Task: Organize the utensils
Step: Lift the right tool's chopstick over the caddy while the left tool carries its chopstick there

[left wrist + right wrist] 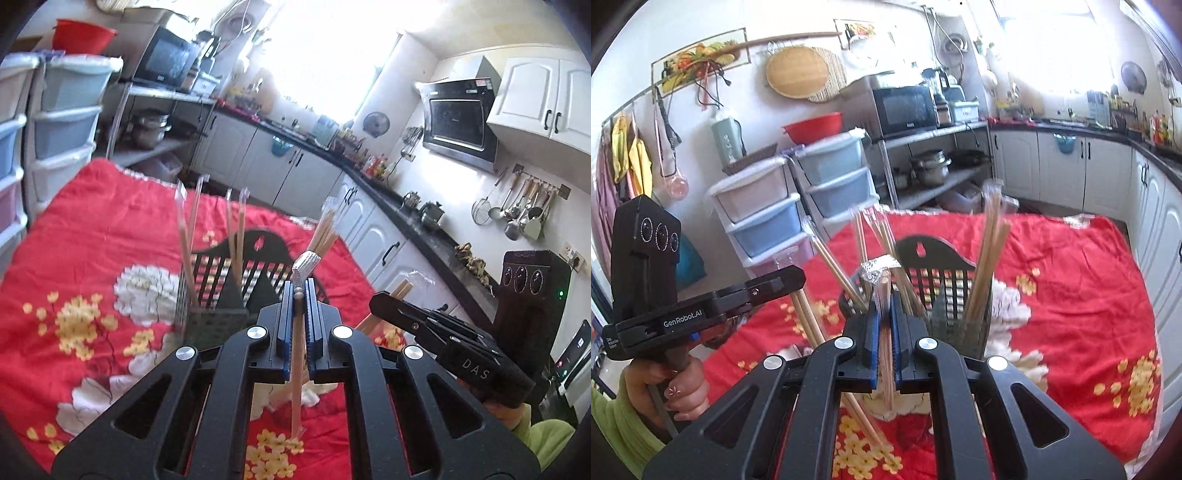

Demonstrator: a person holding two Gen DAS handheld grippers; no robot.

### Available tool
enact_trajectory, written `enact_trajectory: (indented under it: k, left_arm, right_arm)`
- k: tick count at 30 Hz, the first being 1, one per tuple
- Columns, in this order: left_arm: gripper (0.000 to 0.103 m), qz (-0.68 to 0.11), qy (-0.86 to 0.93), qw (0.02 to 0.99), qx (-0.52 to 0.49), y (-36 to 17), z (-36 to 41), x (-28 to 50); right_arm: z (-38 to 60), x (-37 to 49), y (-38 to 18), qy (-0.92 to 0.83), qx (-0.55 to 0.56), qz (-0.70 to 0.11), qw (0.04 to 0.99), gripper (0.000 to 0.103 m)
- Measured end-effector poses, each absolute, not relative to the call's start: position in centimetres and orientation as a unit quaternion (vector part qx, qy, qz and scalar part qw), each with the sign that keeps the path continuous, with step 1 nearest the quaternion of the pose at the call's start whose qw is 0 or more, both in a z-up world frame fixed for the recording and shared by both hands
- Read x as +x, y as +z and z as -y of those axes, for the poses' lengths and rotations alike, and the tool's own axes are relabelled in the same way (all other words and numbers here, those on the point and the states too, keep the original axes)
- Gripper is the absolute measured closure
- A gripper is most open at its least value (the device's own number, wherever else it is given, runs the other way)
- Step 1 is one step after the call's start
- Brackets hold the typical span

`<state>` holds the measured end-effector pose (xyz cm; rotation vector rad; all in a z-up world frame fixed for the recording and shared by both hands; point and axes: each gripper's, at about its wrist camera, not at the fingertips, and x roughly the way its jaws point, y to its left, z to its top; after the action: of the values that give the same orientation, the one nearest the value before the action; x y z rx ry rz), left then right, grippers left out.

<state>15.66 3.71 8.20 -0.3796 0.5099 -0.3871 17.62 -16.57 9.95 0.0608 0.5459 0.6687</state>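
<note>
1. My left fingers (300, 291) were pinching one wrapped chopstick pair (296, 373), lifted above the red cloth (92, 229).
2. My right fingers (884, 308) were clamped on another wrapped pair (885, 354), also off the cloth.
3. The black holder (945, 284) stood on the worktop just ahead, upright.
4. Its compartments held wrapped chopsticks (988, 251), leaning outward in separate bunches.

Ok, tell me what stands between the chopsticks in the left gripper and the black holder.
Nothing solid: the left gripper holds its wrapped chopsticks above the red cloth, just short of the black holder. Only the chopsticks already standing in it crowd the opening.
</note>
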Motion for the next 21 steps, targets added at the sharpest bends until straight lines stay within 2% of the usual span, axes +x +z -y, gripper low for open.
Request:
enact_trajectory:
  k: [21]
  left_arm:
    - [0.100, -0.140, -0.158, 0.963, -0.167, 16.6, -5.1, 17.5]
  right_arm:
    - [17.0, 18.7, 18.0, 0.316, 0.044, -0.157, 0.934, 0.097]
